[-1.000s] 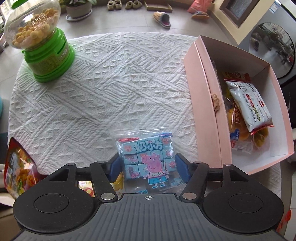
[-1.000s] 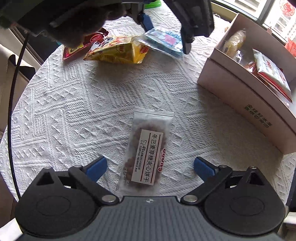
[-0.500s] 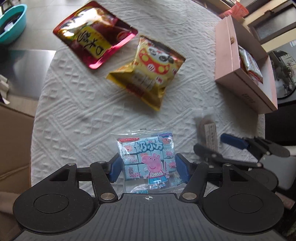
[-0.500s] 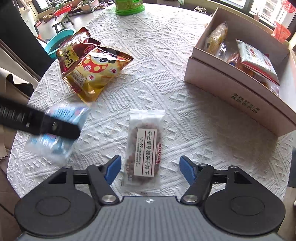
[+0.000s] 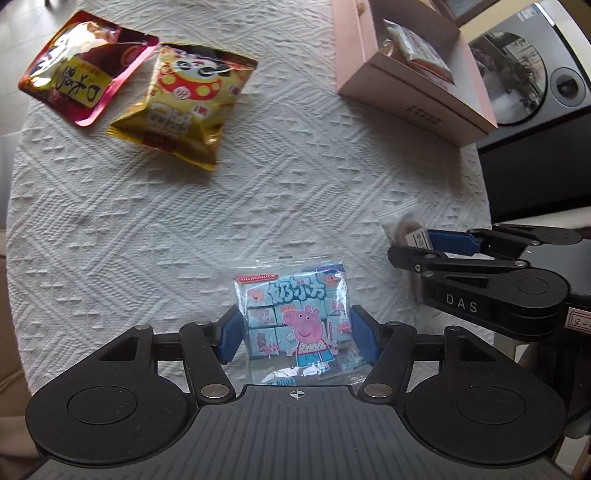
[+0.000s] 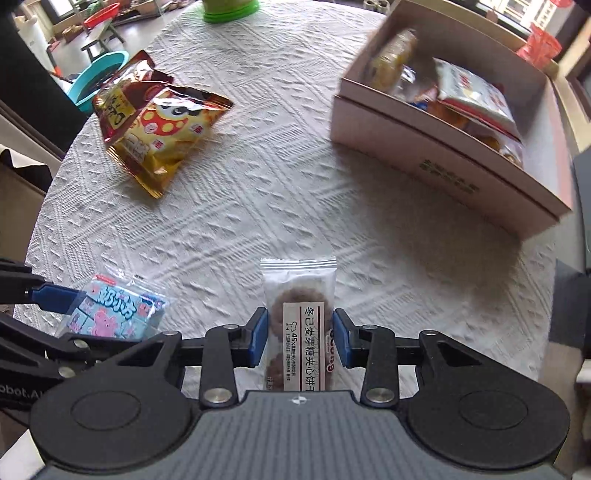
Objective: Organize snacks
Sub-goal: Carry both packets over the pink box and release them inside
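green jar (image 6: 229, 8) cropped, box contents (image 6: 424, 79) blurred

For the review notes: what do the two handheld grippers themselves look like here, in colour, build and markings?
Both match: the left gripper and right gripper have matte black linkage arms with silver pivot pins, blue finger pads, two round black discs and a ribbed grey body bearing a small crosshair mark. The right one, seen side-on from the left wrist camera, shows "DAS" lettering and a white label. No hand, sleeve or cable is visible.

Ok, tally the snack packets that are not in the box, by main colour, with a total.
Light blue packet, in the left gripper: 1
Clear biscuit packet, in the right gripper: 1
Yellow bag, on the tablecloth: 1
Dark red bag, beside the yellow one: 1
Total: 4
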Motion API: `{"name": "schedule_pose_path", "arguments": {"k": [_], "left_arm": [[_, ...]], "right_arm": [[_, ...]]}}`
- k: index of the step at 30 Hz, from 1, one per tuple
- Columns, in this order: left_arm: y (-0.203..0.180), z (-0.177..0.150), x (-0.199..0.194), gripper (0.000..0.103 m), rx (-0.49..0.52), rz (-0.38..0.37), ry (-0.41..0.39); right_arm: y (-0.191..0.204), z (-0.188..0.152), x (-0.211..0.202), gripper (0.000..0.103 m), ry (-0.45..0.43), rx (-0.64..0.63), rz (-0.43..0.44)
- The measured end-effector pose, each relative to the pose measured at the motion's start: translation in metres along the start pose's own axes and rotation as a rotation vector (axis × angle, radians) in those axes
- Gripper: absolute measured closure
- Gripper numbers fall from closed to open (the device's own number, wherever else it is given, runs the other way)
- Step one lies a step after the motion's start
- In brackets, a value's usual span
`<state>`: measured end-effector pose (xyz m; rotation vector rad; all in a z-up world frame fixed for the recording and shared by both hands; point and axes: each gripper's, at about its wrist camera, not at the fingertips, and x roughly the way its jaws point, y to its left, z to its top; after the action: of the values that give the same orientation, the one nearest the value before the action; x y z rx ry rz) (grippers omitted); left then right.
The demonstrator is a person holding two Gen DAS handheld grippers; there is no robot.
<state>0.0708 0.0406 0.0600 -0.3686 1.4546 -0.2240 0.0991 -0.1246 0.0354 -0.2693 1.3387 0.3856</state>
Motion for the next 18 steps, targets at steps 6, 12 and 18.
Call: {"name": "schedule_pose_path", "arguments": {"k": [6,12,18], "left_arm": [[-0.05,-0.007,0.018,0.036,0.066,-0.02,0.002],[-0.11,0.01,-0.023,0.036,0.066,-0.046,-0.149],[-0.158,0.077,-0.08,0.036,0.15,-0.096,-0.34]], "right_arm": [[-0.045,-0.025,-0.037,0.066,-0.027,0.098,-0.006],[-0.098,-0.029,-0.076,0.066,-0.125,0.098,0.007],[-0.13,-0.026,-0.105,0.066,-0.211,0.13,0.009]]}}
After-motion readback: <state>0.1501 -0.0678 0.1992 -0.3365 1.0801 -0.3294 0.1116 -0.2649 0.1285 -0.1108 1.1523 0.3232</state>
